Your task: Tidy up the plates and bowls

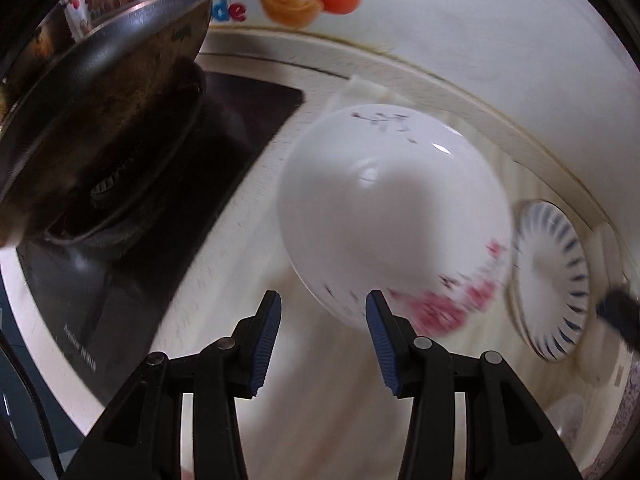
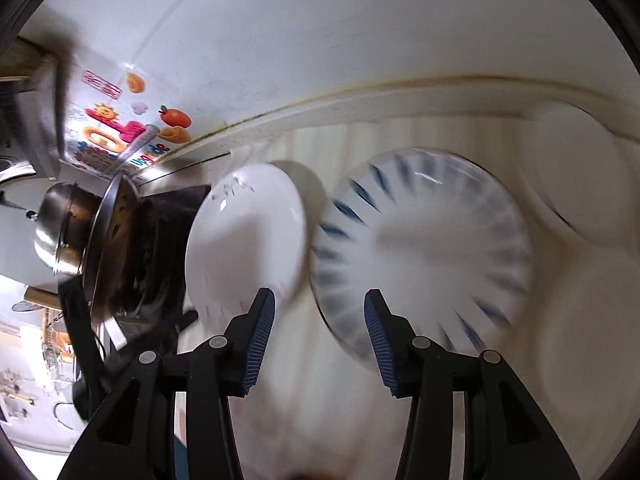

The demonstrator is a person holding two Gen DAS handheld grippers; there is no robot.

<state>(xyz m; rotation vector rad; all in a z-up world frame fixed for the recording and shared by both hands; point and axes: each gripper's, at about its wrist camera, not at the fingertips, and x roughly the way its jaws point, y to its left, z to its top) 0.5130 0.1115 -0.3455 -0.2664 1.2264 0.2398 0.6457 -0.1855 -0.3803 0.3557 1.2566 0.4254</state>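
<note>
Left tongs (image 1: 323, 300) spread, empty, just short of the near rim of the floral plate (image 1: 394, 216) lying mid-counter (image 1: 248, 264); right tongs (image 2: 320, 298) likewise spread and empty, aimed at the gap between that plate (image 2: 244, 236) and the striped plate (image 2: 424, 256) beside it; two plain white dishes (image 2: 580, 184) further right toward the counter's back edge; wok (image 1: 96, 120) on the stove (image 1: 132, 264) at the counter's left end; both views blurred.
</note>
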